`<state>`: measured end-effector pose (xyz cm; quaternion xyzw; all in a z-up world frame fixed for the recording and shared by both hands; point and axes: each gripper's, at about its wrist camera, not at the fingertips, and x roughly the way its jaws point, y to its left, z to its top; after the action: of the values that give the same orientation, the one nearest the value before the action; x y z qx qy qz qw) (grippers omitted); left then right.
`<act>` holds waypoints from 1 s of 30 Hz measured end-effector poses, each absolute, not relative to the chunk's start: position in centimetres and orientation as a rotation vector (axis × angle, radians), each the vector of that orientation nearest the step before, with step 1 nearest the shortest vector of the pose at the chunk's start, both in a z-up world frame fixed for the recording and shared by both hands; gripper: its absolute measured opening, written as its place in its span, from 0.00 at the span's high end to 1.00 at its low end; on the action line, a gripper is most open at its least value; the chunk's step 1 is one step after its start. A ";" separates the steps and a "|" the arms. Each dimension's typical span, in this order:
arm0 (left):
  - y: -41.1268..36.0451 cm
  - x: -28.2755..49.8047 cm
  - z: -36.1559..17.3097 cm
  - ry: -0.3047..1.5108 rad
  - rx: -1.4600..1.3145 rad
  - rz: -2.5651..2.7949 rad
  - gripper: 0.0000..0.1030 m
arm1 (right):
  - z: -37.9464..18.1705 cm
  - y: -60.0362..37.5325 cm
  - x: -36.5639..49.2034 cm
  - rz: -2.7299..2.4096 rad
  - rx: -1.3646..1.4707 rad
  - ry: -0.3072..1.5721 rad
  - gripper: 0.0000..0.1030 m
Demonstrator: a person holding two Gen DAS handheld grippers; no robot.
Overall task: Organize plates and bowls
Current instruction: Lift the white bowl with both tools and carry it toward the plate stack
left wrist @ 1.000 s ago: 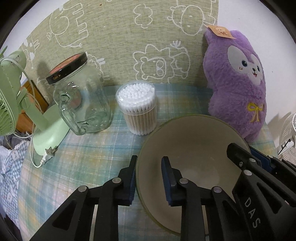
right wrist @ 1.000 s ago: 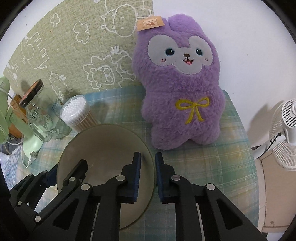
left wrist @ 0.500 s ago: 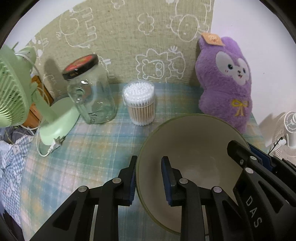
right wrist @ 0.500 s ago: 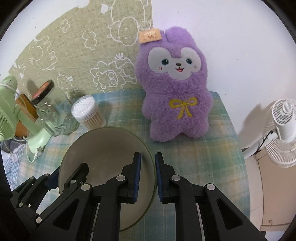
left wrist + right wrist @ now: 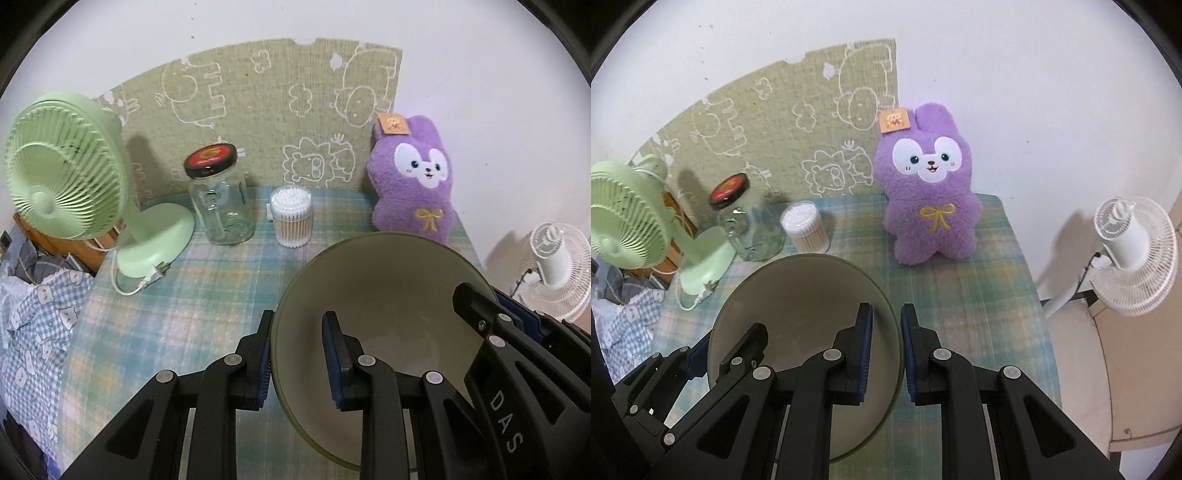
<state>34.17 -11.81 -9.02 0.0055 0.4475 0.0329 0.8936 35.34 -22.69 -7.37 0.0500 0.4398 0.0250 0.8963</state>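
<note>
1. Left wrist view: my left gripper has its fingers pinching the left rim of the bowl, one pad outside the wall and one inside.
2. Right wrist view shows the same deal on the other side: my right gripper pinches the right rim of the bowl, fingers clamped close with the wall between them.
3. So the bowl is held by both rims, up off the worktop, over its near right part. It's beige inside with an olive-green edge, and looks empty.
4. At the far side of the plaid cloth, left to right: a green desk fan, a glass jar with a black and red lid, a tub of cotton swabs, then a purple plush bunny leaning on the wall.
5. Jar and swab tub stand upright, near each other but not touching.
6. A green mat with animal doodles stands against the wall behind them.
7. Off the right edge there's a white fan on the floor, and blue checked fabric hangs at the left.
</note>
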 end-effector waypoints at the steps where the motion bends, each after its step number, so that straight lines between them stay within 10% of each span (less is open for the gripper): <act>1: -11.7 33.5 -8.6 0.926 0.014 0.066 0.77 | -6.8 -22.7 34.4 0.048 0.111 0.910 0.81; 30: -4.7 14.6 -3.3 0.850 0.035 -0.019 0.77 | -1.8 -15.8 13.4 -0.028 0.129 0.843 0.82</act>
<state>14.61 -4.68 -3.34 0.0172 0.4123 -0.0090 0.9108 13.42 -15.78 -1.81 0.0624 0.4088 -0.0137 0.9104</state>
